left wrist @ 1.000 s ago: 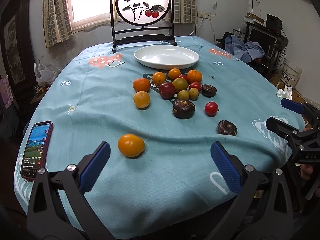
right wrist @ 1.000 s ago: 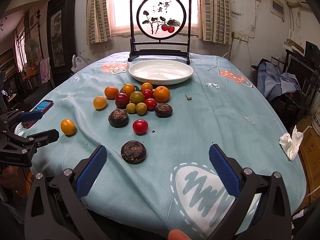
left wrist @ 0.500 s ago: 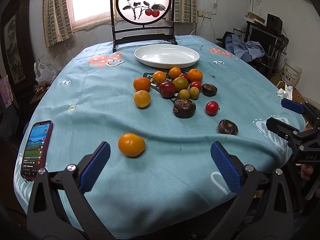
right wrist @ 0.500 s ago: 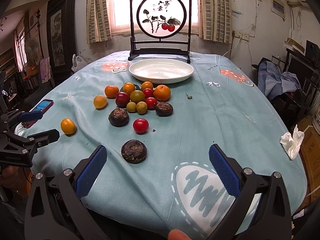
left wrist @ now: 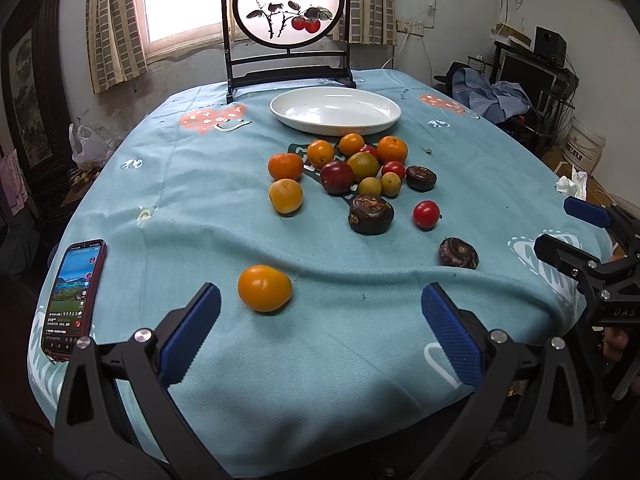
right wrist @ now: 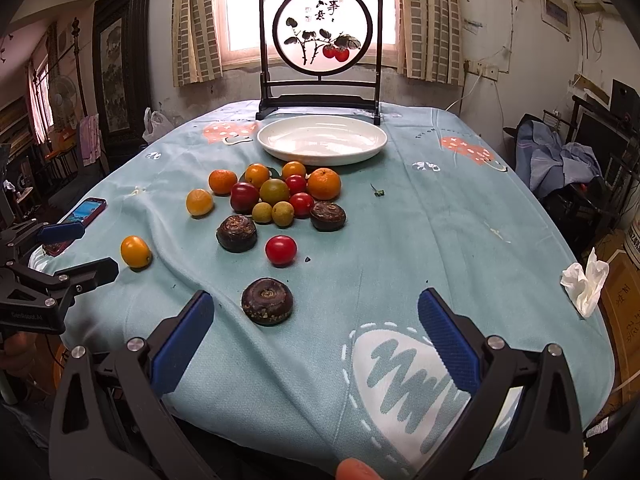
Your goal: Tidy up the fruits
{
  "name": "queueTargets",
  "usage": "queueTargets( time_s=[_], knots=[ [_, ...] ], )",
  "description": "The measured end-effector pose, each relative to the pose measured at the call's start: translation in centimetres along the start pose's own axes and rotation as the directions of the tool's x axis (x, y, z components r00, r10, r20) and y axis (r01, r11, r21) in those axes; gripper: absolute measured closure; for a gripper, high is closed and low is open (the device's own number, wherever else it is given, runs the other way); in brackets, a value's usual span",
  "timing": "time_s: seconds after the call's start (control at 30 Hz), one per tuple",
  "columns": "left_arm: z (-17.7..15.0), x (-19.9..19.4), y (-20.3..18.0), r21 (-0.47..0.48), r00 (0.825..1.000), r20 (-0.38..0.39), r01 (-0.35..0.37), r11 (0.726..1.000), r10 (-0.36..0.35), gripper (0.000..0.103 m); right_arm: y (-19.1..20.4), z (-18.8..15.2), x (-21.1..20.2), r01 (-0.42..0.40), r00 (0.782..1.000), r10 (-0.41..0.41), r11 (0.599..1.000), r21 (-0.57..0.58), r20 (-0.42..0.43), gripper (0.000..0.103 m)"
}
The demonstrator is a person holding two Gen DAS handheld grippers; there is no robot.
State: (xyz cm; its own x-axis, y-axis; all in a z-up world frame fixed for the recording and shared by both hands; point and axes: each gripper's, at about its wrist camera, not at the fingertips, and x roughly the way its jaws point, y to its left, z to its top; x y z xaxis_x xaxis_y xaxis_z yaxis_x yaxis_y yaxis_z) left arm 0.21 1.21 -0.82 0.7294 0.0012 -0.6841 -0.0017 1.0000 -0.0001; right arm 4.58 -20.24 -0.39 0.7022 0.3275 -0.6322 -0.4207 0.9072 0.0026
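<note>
Barely anything has changed: both grippers, left and right, stay wide open and empty at the near edge. Beyond, fruits lie loose before the empty plate; sorting hasn't begun.

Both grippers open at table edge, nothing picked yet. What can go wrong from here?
1. The lone orange fruit nearest the left gripper is round and lies on wrinkled cloth; a glancing close might send it rolling toward the phone or the edge.
2. The fruit cluster is tightly packed; reaching in may knock neighbours away.
3. The white plate sits beyond the cluster, so carries pass over it.
</note>
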Motion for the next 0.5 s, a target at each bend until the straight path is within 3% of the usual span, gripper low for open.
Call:
queueTargets(
  time_s=[0.5],
  knots=[
    [-0.1, 0.1, 0.11, -0.001, 1.0, -0.001, -0.002, 1.0, 0.002, 0.002, -0.02, -0.1, 0.1, -0.001, 1.0, 0.001, 1.0, 0.0, -0.001, 0.001]
  ],
)
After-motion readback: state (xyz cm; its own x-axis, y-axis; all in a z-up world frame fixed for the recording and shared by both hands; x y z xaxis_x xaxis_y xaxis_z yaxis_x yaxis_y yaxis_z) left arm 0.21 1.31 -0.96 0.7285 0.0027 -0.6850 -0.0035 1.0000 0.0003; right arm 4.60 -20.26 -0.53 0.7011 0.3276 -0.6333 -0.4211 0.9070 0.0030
